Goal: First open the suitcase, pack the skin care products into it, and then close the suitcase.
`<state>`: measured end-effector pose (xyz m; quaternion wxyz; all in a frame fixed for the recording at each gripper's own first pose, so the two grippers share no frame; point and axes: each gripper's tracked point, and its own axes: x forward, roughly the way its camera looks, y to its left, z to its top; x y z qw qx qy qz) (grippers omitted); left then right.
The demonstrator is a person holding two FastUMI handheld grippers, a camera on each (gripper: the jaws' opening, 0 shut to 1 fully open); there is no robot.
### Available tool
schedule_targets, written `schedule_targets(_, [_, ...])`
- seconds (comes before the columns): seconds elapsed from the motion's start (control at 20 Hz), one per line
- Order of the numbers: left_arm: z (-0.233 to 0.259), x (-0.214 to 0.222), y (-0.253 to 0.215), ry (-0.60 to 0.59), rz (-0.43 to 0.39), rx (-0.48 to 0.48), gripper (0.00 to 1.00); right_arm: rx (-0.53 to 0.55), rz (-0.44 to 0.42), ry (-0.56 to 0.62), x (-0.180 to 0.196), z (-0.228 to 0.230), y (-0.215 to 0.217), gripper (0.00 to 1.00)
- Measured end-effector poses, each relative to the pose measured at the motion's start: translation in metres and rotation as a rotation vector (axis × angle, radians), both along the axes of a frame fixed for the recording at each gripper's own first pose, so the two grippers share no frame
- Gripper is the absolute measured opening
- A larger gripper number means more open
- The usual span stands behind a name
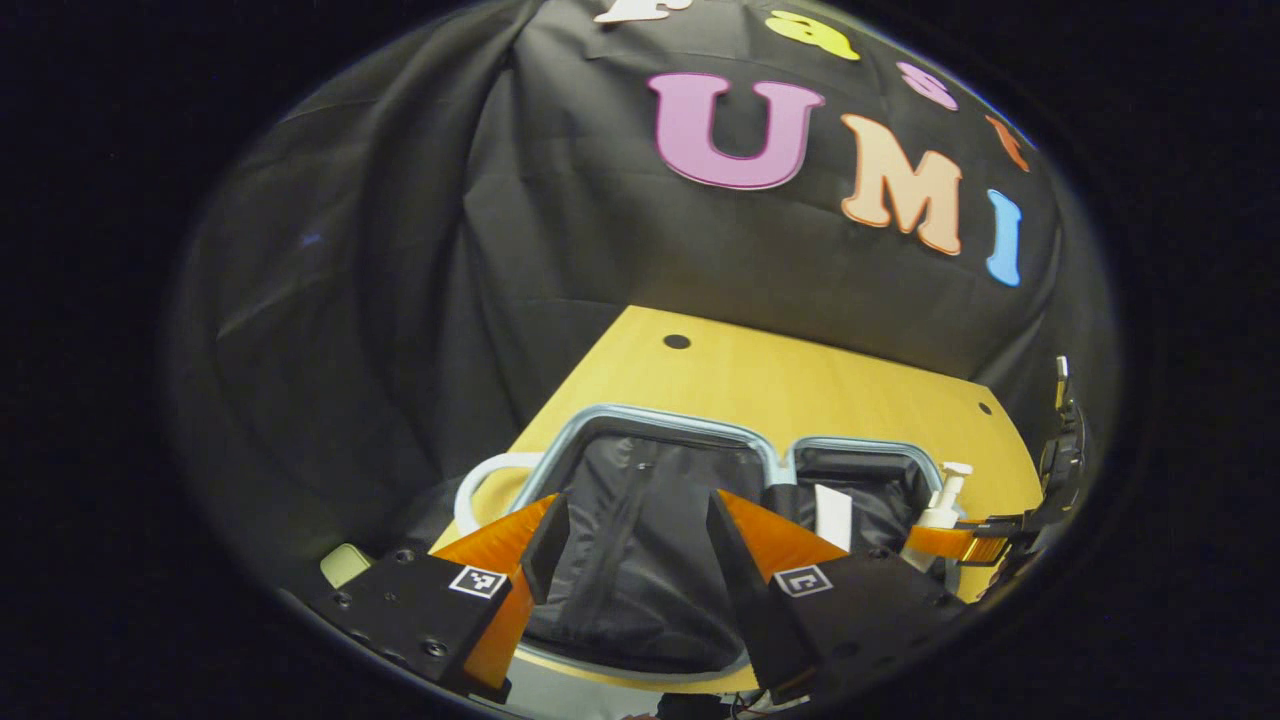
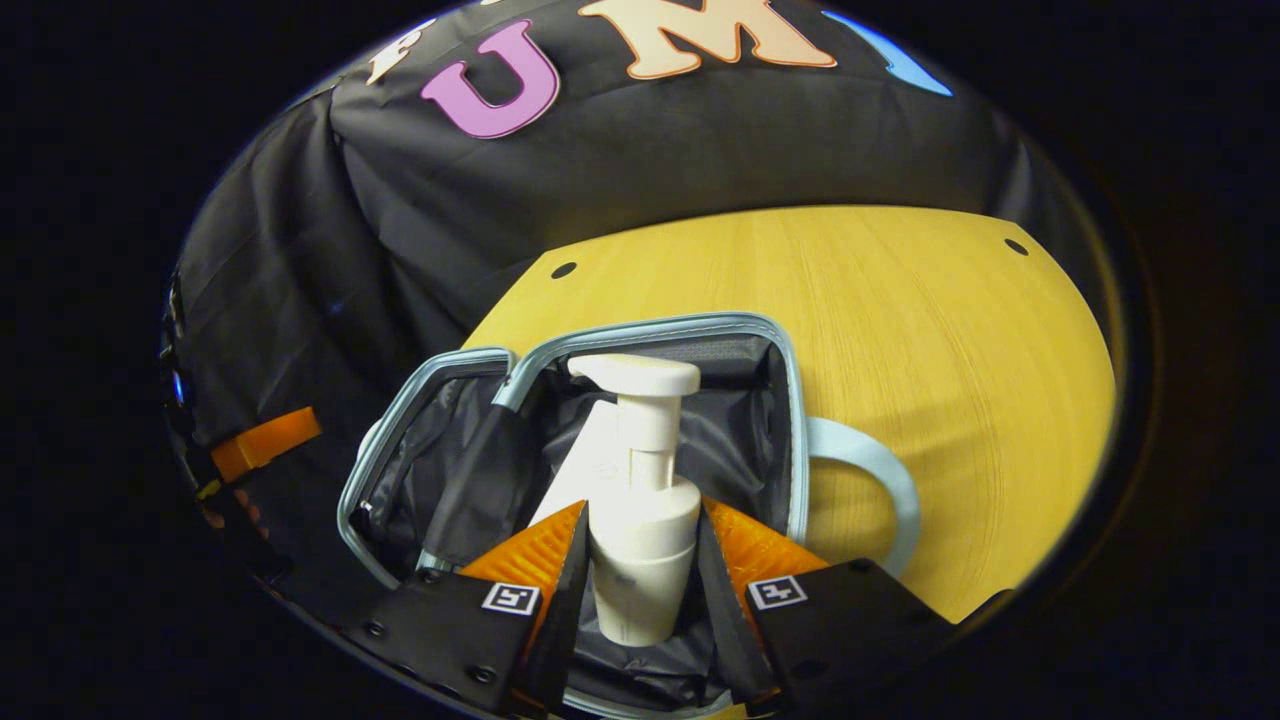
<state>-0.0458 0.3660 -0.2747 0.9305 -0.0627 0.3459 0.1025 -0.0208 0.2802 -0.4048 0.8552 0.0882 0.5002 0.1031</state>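
Note:
The suitcase (image 1: 672, 420) lies open on the yellow table, light blue rim around black lining, both halves spread flat. My left gripper (image 1: 637, 520) hangs open over the left half with nothing between its fingers. Over the other half (image 2: 790, 400), my right gripper (image 2: 642, 520) is shut on a white pump bottle (image 2: 640, 500), held upright just above the lining. From the left gripper view, that bottle (image 1: 942, 505) and the right gripper (image 1: 960, 543) sit at the far right. Inside this half, a white flat product (image 1: 832, 515) leans behind the bottle (image 2: 568, 470).
The suitcase's pale handle (image 2: 880, 480) juts out onto the table (image 2: 950, 330), which stretches bare toward the far edge. A pale green object (image 1: 345, 563) sits near the table's left edge. Black cloth surrounds the table.

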Motion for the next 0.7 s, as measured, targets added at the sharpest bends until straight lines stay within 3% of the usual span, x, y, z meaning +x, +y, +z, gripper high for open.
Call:
schedule_targets(0.3, [-0.025, 0.006, 0.067, 0.043, 0.105, 0.018, 0.81, -0.042, -0.028, 0.010, 0.010, -0.015, -0.001, 0.61])
schedule_targets(0.35, [-0.029, 0.005, 0.072, 0.053, 0.116, 0.017, 0.82, -0.041, -0.036, 0.006, 0.010, -0.013, 0.000, 0.57])
schedule_targets(0.55, [-0.055, 0.008, 0.108, 0.105, 0.141, 0.037, 0.82, -0.022, -0.046, -0.032, 0.017, 0.003, 0.006, 0.85])
schedule_targets(0.7, [-0.076, 0.012, 0.129, 0.154, 0.156, 0.021, 0.81, -0.011, -0.052, -0.086, 0.026, 0.024, 0.008, 0.92])
